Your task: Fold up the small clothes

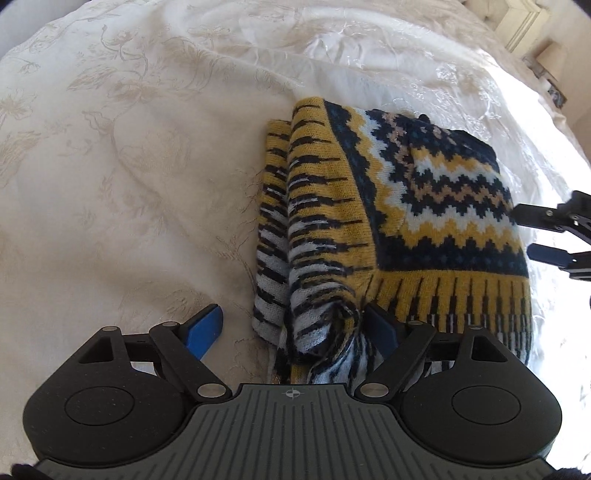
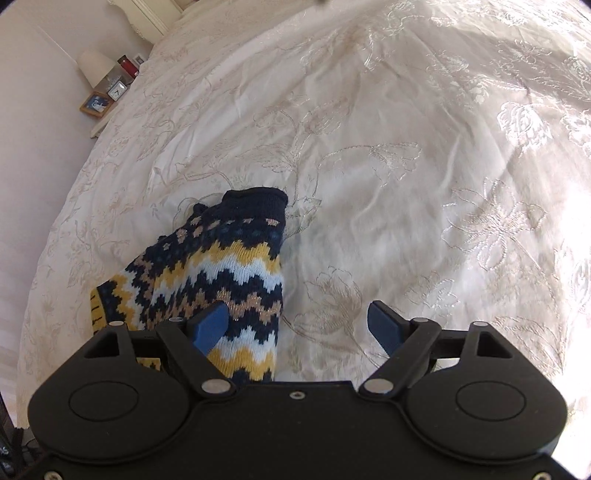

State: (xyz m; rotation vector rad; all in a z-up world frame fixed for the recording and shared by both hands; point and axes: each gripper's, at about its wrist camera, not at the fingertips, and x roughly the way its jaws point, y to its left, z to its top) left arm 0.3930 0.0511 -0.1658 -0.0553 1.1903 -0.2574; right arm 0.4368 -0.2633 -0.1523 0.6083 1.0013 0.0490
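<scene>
A small knitted sweater (image 1: 424,206) in navy, yellow and white zigzags lies folded on the white bedspread (image 1: 129,166). Its striped inside-out edge is bunched at the near left. My left gripper (image 1: 295,326) is open and low over that bunched edge; fabric lies between the fingers and against the right fingertip (image 1: 380,325). My right gripper (image 1: 541,234) shows at the sweater's right side, its fingers apart. In the right wrist view the right gripper (image 2: 299,325) is open, its left fingertip (image 2: 212,325) over the sweater (image 2: 221,254) and its right one over bare bedspread.
The embroidered bedspread (image 2: 406,166) stretches wide on all sides. A nightstand beside the bed holds a lamp (image 2: 94,68), a small clock (image 2: 118,90), a picture frame (image 2: 96,104) and a red jar (image 2: 127,66). Pale furniture (image 1: 524,22) stands beyond the bed.
</scene>
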